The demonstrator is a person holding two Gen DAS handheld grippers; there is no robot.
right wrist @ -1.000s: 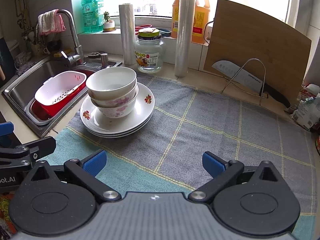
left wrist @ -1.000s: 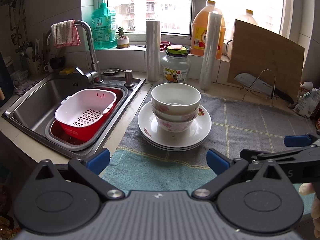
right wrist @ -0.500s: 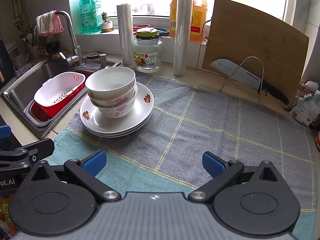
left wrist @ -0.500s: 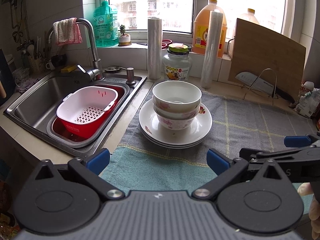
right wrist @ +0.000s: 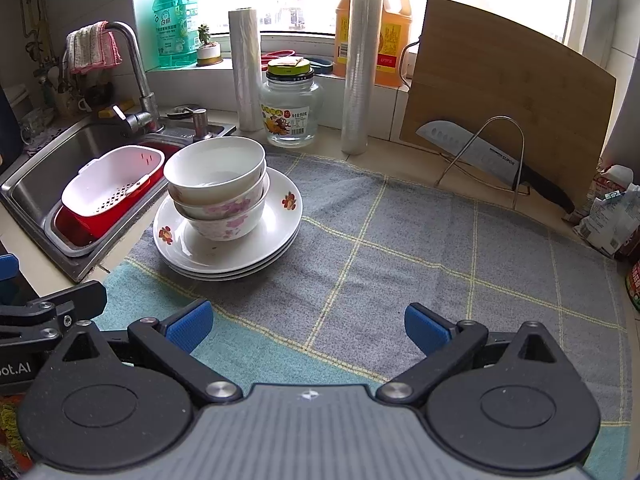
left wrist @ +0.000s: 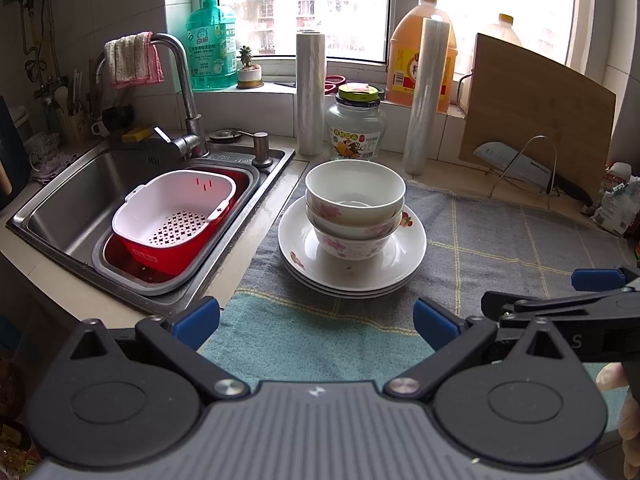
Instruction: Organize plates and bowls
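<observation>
Both tools hang low over the near edge of a checked grey-and-teal towel (right wrist: pixel 400 248) spread on the table, and neither grips anything - the left tool (left wrist: pixel 316 320) has its blue-tipped fingers spread wide, and the right tool (right wrist: pixel 306 326) is just as wide apart. Straight ahead of the left tool, at the towel's left side just beside the sink (left wrist: pixel 80 184), stand 3 nested bowls (left wrist: pixel 354 208) with pink flowers, upright on a stack of white plates (left wrist: pixel 408 248) - how many plates cannot be told exactly. A white colander (left wrist: pixel 172 212) sits in a red basin inside the sink. Behind the bowls a glass jar (left wrist: pixel 355 128) stands between 2 upright film rolls, and a knife (right wrist: pixel 480 160) leans on a wire rack against a wooden board (right wrist: pixel 508 92)
</observation>
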